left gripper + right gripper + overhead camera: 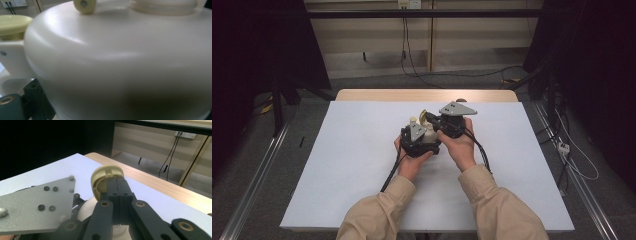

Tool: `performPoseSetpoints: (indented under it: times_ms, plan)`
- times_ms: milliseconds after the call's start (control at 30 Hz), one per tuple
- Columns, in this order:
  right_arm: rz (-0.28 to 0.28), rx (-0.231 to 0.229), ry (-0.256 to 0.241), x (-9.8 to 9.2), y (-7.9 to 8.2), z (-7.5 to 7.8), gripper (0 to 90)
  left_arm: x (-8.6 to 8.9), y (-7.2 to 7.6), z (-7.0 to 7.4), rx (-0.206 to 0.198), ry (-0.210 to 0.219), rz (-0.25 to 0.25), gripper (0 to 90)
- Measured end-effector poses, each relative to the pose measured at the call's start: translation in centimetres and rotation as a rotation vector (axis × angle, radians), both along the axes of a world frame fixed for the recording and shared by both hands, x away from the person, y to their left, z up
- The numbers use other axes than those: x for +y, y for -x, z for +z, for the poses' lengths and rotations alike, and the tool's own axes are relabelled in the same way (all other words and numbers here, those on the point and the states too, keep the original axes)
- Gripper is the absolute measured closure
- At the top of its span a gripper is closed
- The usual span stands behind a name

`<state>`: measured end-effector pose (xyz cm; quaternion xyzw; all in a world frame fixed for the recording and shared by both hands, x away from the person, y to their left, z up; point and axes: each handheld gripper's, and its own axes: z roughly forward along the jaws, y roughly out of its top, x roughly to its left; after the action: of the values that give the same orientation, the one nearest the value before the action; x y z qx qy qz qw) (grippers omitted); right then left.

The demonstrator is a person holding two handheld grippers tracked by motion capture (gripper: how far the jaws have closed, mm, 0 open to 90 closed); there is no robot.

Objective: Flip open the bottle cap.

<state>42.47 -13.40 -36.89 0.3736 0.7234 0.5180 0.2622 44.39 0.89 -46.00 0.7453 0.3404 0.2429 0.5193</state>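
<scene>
Dark curtains hang on both sides of the room, cables trail across the grey floor, and a pale wall with a socket strip runs behind the bench point(362, 95), whose wooden top is covered by a white sheet point(352, 165). Near the middle of that sheet, a little toward the far edge, a person holds both grippers tight together around a cream plastic kettle point(430, 133).

The left gripper point(418, 140) sits low against the kettle's near side. In the left gripper view the kettle's rounded cream body point(120, 65) is pressed right up to the camera, with its white handle point(12, 60) and a yellowish knob point(85, 5) at the edges. The jaws themselves are hidden by the body, so I cannot tell how far they stand apart or whether they grip it.

The right gripper point(117, 187) comes in from the kettle's right, its grey three-cornered plate point(458, 108) uppermost. In the right gripper view its two black jaws are drawn fully together — no gap shows between them — and they pinch the edge of the yellowish lid point(106, 178), which stands tilted up on edge above the kettle's white top. The left gripper's grey plate point(35, 205) lies just beside it in that view.

Both forearms in tan sleeves point(377, 215) reach in from the near edge.
</scene>
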Motion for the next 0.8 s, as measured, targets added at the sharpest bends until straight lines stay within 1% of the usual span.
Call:
performPoseSetpoints:
  times_ms: [200, 333, 533, 667, 700, 733, 800]
  plan:
    - [0.006, -0.004, -0.001, 0.09, -0.09, 0.04, 90.0, 0.0, 0.0, 0.0, 0.0, 0.0, 0.0, 5.1]
    - [0.006, -0.002, -0.001, 0.29, -0.12, 0.02, 90.0, -0.05, 0.03, -0.03, 0.006, 0.009, 0.003, 5.1]
    - [0.006, -0.007, 0.001, 0.05, 0.07, 0.16, 90.0, -0.03, 0.02, -0.04, 0.007, 0.012, 0.001, 4.9]
    - [0.001, -0.005, -0.004, -0.3, 0.33, 0.17, 87.7, 0.02, 0.01, -0.04, 0.006, 0.01, 0.0, 4.9]
    - [0.002, -0.013, 0.002, -0.44, 0.47, 0.03, 85.6, -0.04, 0.03, -0.05, 0.008, 0.012, 0.002, 4.6]
    - [0.003, -0.009, 0.004, -0.45, 0.54, -0.02, 85.2, -0.03, 0.0, -0.05, 0.006, 0.007, 0.0, 4.2]
    - [0.004, -0.011, 0.007, -0.49, 0.59, -0.12, 84.4, 0.07, -0.03, -0.05, 0.01, 0.011, -0.006, 4.2]
